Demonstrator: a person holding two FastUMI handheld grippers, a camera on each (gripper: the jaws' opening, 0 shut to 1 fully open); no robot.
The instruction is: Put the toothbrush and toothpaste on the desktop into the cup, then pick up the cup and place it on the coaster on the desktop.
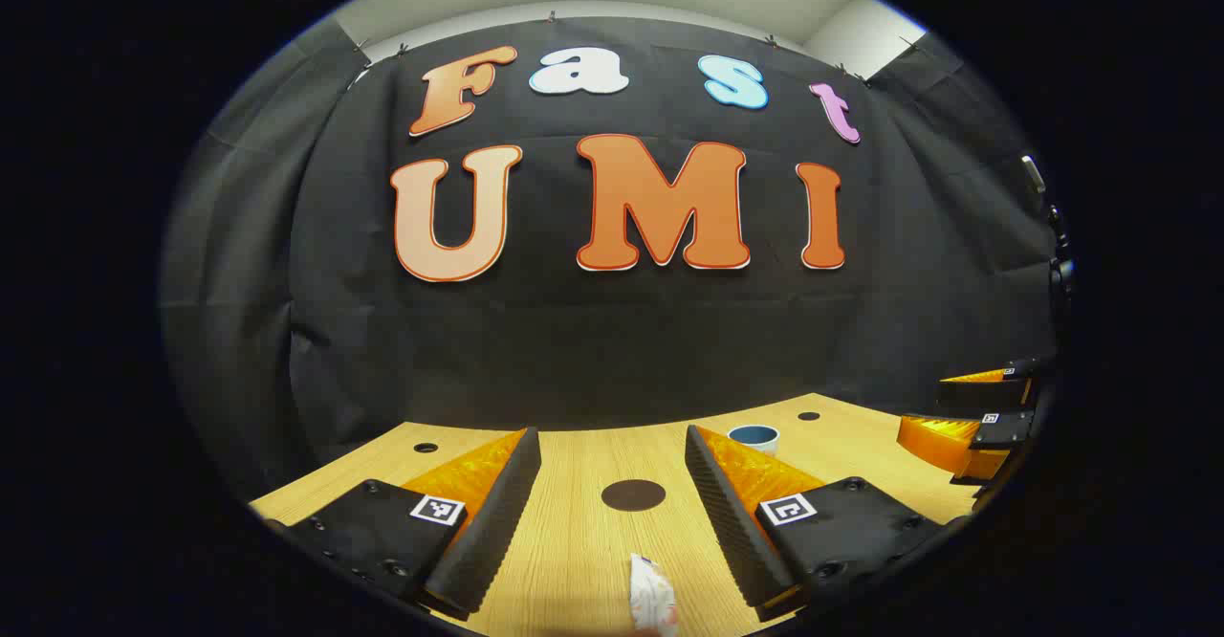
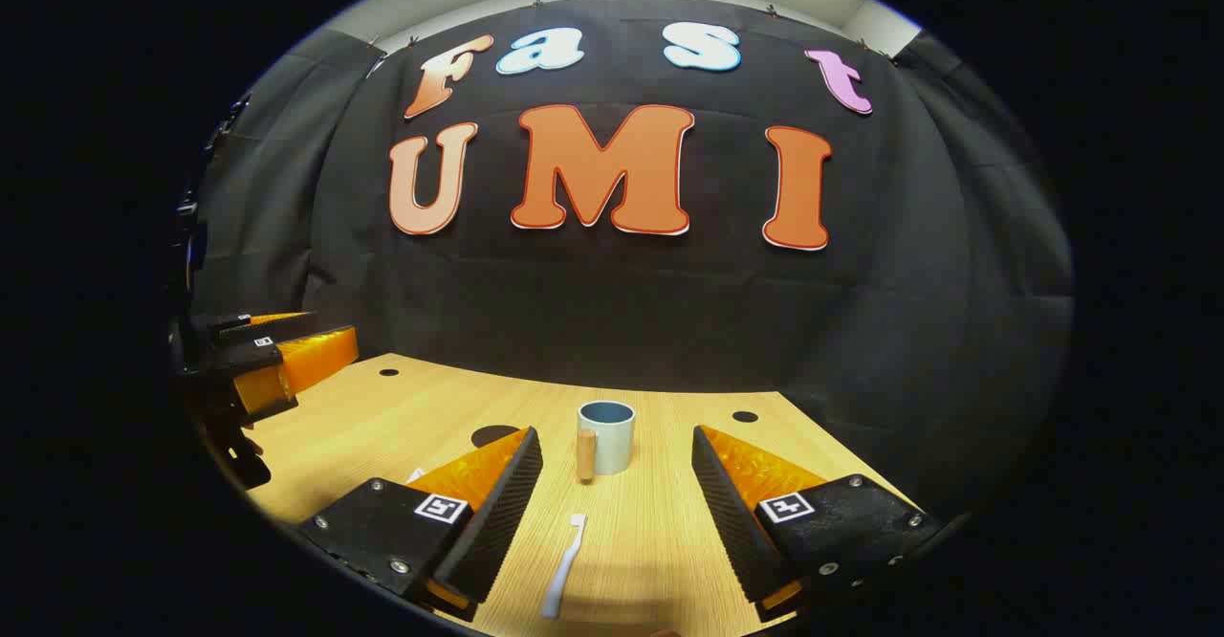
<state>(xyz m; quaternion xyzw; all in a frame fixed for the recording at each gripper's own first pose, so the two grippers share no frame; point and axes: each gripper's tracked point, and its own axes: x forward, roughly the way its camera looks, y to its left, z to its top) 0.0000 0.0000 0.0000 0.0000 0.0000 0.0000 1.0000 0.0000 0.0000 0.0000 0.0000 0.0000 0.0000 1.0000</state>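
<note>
Listing my stock: cup [image 2: 606,437] upright at 12 o'clock, contents unseen; toothbrush [image 2: 564,565] flat between right gripper [image 2: 617,484] fingers, wide; toothpaste [image 1: 652,596] and coaster [image 1: 633,494] before left gripper [image 1: 612,484], wide.

On the bench [image 2: 660,532] there was one cup [image 2: 606,437] with one wooden handle, one toothbrush [image 2: 564,566], one toothpaste tube [image 1: 651,595] and one dark round coaster [image 1: 633,495]. Two grippers were there, the left gripper [image 1: 612,508] and the right gripper [image 2: 617,513], each with two fingers set apart
</note>
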